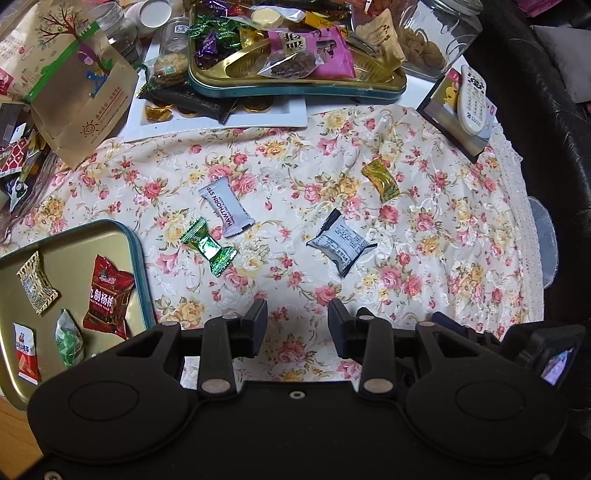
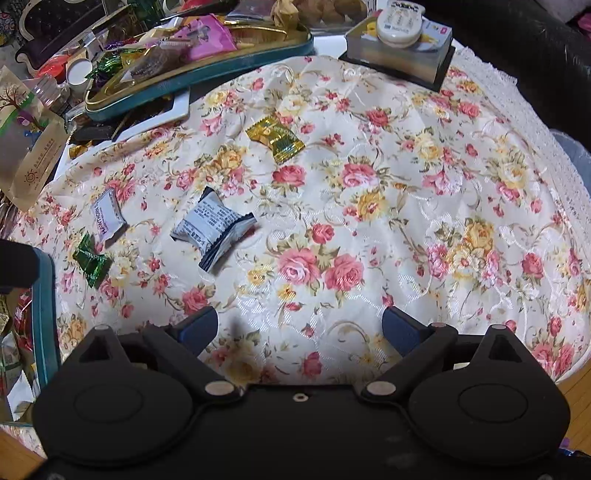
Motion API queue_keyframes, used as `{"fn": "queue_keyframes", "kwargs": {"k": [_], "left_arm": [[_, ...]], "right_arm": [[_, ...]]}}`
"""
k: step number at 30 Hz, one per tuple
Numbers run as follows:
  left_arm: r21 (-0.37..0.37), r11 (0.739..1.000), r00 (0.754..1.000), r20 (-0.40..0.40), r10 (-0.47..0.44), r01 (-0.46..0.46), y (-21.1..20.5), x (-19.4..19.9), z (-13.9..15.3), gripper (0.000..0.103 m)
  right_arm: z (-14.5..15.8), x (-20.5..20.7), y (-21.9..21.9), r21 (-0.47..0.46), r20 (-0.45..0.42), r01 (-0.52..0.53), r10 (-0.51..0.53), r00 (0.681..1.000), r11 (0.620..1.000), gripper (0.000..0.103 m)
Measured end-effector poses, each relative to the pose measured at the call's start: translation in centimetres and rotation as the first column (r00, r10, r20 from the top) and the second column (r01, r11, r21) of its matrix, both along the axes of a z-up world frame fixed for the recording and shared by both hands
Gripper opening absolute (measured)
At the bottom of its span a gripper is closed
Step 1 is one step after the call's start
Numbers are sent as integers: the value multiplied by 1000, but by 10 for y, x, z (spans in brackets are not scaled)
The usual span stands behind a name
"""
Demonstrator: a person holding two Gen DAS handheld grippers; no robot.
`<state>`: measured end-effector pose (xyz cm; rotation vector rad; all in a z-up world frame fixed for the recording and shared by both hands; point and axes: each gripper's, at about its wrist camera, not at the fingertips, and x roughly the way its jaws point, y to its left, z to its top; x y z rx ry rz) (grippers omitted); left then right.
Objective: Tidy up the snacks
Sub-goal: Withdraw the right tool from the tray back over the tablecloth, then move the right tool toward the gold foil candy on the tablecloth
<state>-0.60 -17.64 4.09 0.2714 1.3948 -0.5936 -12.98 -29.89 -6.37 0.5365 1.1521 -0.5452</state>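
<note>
Several wrapped snacks lie loose on the floral cloth: a green candy (image 1: 209, 246) (image 2: 91, 260), a white hawthorn bar (image 1: 226, 211) (image 2: 107, 219), a grey-black packet (image 1: 341, 244) (image 2: 213, 230) and a gold candy (image 1: 381, 181) (image 2: 275, 138). A gold tin tray (image 1: 74, 236) at the left holds a red packet (image 1: 108, 297) and several small snacks. My left gripper (image 1: 297, 325) is open and empty, above the cloth near the green candy and the grey packet. My right gripper (image 2: 299, 328) is open wide and empty, over bare cloth.
A teal-rimmed tin (image 1: 295, 86) (image 2: 199, 70) piled with sweets sits at the back on a white board (image 1: 221, 122). A paper bag (image 1: 70, 77), jars (image 1: 436, 37) and a remote on a box (image 1: 472, 99) (image 2: 399, 26) ring the cloth. A black sofa (image 1: 554, 110) is at the right.
</note>
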Motion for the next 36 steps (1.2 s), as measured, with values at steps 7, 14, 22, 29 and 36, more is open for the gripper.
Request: {"fn": "queue_keyframes", "kwargs": {"k": [7,14,22,29,36], "left_arm": [[-37,999,1000,-4,24,-24,8,4,9,46],[-49,998,999,0,35,-35,15,6,13,46],[-52,998,999,-2,47,-47,19,7,14,46],[-68,996,999,-22,50,-51,24,13,15,46],[-106,977,982,-28,184,-186,54,39,25,46]], "right_arm": [[1,-1,-11,79,26,61,-63,998,995,102],[12,5,-34,63,9,114,-115,993,991,103],[26,44,-63,-31,47,105,-103,994,994,103],[22,84,-85,-79,120,133,-123,985,988,103],[18,103,-103,-67,150,134,-123,981,989,103]]}}
